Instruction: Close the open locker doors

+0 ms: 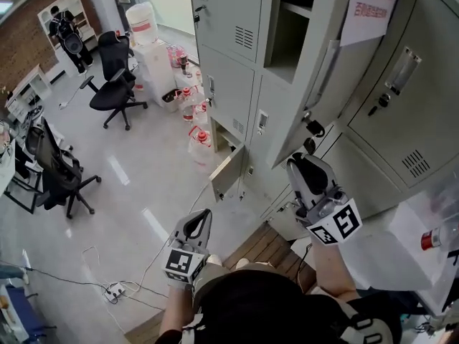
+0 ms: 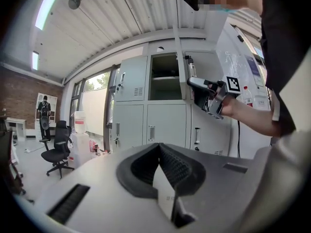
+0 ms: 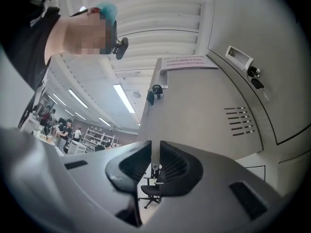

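The upper locker door (image 1: 319, 92), swung open just ahead of the right gripper (image 1: 303, 162), looks like light, stiff sheet metal, best pushed near its free edge; this and the left gripper (image 1: 203, 219) are closed, holding nothing.

Red print on notice (image 1: 370, 6), illegible

The two tools I'm steering share one pale grey moulded shell: the left tongs (image 1: 206, 215) and the right tongs (image 1: 300, 160) both end in black ribbed pads (image 2: 177, 166) set in a dark rounded hollow, with a narrow black slot (image 2: 68, 204) sunk into the shell on either side. Just behind them sit the left cube (image 1: 185, 264) and the right cube (image 1: 337, 224), each faced with black-and-white square markers. Further back from the tongs, the wearer's top (image 1: 376, 314) is black, short-sleeved, with white print.
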`<action>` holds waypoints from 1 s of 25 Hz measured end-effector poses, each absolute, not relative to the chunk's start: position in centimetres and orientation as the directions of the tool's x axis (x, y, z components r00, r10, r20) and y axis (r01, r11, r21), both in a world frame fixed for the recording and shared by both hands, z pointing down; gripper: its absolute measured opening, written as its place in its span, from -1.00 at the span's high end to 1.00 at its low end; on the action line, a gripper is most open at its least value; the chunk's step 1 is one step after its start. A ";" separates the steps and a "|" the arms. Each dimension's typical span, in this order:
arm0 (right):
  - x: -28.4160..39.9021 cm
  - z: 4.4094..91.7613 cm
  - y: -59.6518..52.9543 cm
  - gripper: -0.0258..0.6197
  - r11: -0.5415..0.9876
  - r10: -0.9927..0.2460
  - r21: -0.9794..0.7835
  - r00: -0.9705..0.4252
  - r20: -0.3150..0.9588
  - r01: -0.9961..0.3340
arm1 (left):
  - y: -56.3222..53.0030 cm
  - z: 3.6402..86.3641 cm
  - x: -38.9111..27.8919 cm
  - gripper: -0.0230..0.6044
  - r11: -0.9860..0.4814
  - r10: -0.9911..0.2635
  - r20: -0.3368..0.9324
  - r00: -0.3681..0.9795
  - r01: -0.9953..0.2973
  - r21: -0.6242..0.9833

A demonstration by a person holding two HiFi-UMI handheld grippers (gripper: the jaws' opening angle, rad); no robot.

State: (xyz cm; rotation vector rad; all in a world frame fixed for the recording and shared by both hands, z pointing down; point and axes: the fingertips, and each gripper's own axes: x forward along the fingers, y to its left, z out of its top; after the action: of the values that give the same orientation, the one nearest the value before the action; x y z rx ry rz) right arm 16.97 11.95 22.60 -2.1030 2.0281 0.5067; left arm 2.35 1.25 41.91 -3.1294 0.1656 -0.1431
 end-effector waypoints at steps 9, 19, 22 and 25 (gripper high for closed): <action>16.3 21.9 10.3 0.78 -0.067 -0.928 0.108 0.023 -0.372 -0.992 | -0.3 42.2 0.4 0.90 -0.993 -0.122 0.104 0.987 -0.122 -0.006; 17.5 21.1 7.6 0.78 -0.143 -0.924 0.109 0.093 -0.370 -0.984 | -3.7 42.4 -0.4 0.90 -0.997 -0.083 0.111 0.990 -0.082 -0.015; 18.0 21.1 6.7 0.78 -0.166 -0.923 0.113 0.114 -0.368 -0.980 | -4.5 43.1 -0.8 0.90 -0.997 -0.074 0.117 0.990 -0.074 -0.011; 18.6 21.1 5.8 0.78 -0.197 -0.917 0.106 0.145 -0.372 -0.975 | -5.7 43.4 -1.5 0.90 -0.997 -0.077 0.127 0.989 -0.078 0.001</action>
State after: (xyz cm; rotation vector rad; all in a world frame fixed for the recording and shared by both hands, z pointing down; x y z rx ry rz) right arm 18.58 5.76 21.11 -2.2502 1.8798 0.5396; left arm -1.55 -5.70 43.39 -3.1384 0.1220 -0.2003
